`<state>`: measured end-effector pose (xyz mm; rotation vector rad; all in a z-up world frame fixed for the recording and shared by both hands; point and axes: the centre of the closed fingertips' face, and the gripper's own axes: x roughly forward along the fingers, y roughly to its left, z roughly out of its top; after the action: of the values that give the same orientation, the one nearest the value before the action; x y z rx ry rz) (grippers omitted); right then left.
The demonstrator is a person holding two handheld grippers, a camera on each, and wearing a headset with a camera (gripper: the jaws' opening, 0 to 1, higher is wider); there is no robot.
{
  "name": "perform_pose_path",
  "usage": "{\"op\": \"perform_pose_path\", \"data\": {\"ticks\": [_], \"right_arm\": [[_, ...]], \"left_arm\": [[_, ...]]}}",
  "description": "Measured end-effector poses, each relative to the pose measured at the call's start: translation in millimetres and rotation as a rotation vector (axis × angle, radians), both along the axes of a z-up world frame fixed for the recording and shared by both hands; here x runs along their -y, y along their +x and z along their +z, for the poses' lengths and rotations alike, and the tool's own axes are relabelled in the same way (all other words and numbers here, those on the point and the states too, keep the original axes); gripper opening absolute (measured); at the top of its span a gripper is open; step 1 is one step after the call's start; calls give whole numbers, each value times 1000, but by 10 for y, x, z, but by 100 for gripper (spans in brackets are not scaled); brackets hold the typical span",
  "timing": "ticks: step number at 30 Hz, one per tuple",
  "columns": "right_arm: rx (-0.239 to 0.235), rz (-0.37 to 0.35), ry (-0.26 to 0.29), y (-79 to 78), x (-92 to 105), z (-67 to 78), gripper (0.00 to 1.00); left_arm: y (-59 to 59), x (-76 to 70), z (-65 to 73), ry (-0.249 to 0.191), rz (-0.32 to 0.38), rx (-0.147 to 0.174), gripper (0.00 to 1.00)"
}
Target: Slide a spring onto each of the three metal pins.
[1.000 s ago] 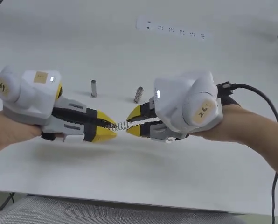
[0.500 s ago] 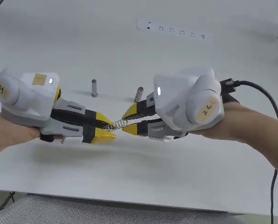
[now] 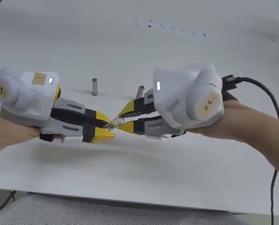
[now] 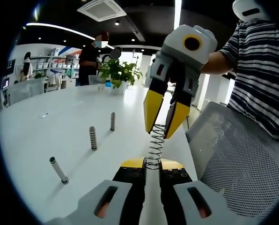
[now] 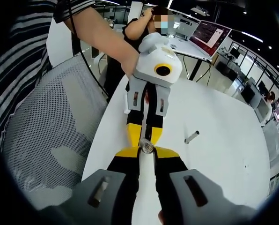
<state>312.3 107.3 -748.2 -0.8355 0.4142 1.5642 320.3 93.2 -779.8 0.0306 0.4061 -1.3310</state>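
Note:
A small steel spring (image 3: 113, 123) hangs in the air between my two grippers. My left gripper (image 3: 105, 130) is shut on one end of it; in the left gripper view the spring (image 4: 155, 147) rises from its own tips (image 4: 151, 164). My right gripper (image 3: 124, 117) pinches the other end, and the spring (image 5: 146, 146) sits between its yellow tips (image 5: 147, 152). On the table behind stand a bare metal pin (image 3: 94, 87) and a pin with a spring on it (image 3: 140, 92). The left gripper view has the bare pin (image 4: 59, 169) and two sprung pins (image 4: 92, 138) (image 4: 113, 121).
A white power strip (image 3: 174, 29) lies at the far side of the white table (image 3: 144, 173). A black cable (image 3: 266, 101) trails from the right gripper. A grey mesh chair (image 3: 83, 211) sits at the near table edge. People stand in the background of both gripper views.
My right gripper has moved left and nearer to the left one. The spring between them, level before, now looks shorter and tilts up toward the right gripper.

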Motion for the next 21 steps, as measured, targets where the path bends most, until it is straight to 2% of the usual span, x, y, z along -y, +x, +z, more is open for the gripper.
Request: {"op": "perform_pose_path", "data": {"ticks": [4,21], "right_arm": [[12,18,4,-7,-35,10,13],[-87,-67,103,-40,-172,45,13]], "left_arm": [[-1,7,1,1,-2,3,7],[-36,-3,-4,-7,10,3,7]]}}
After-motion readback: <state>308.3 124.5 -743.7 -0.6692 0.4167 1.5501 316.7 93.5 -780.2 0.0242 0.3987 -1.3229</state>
